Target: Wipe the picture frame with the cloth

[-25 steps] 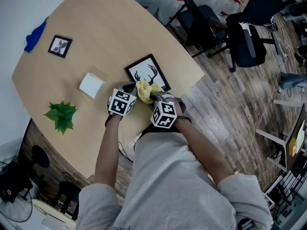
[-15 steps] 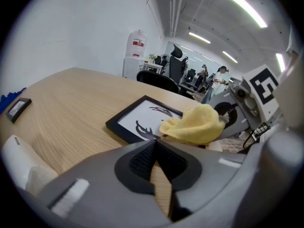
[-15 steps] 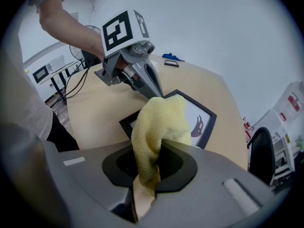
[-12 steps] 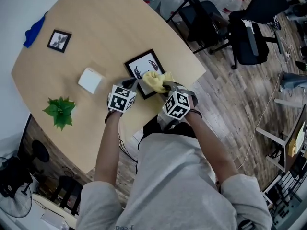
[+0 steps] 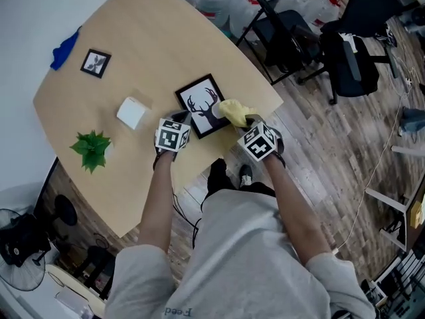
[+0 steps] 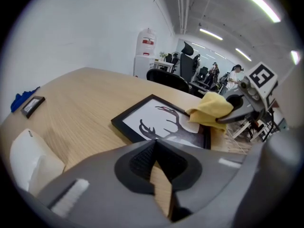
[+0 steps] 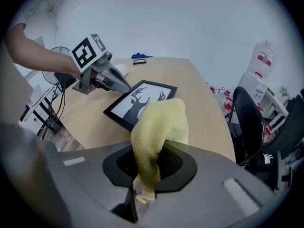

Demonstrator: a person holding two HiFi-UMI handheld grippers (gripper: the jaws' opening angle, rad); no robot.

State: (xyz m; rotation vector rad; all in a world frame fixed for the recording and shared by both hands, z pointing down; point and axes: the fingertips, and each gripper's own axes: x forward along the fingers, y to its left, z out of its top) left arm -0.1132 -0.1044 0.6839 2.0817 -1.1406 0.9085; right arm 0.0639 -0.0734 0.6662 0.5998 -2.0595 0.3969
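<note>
Mid-frame: your right gripper [image 7: 148, 172] clamps the yellow cloth [image 5: 234, 110] at the deer picture frame's [image 5: 199, 102] right edge; left gripper [image 6: 154, 148] closed, empty.

Two picture frames (large frame [image 5: 204, 105], small frame [image 5: 95, 63]), one yellow cloth [image 5: 234, 111], one blue cloth [image 5: 64, 48], one plant [image 5: 91, 148], one white box [image 5: 131, 113].

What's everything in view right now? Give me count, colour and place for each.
table: 1, light wood, centre
frame: 1, black, deer picture, table's near edge
small frame: 1, black, table's far left
blue cloth: 1, blue, table edge beyond small frame
box: 1, white, left of frame
plant: 1, green, table's near left
yellow cloth: 1, yellow, on frame's right corner
chairs: at least 2, black, floor right of table
left claw: 1, grey, shut, tip at frame's near corner
right claw: 1, grey, shut on yellow cloth
</note>
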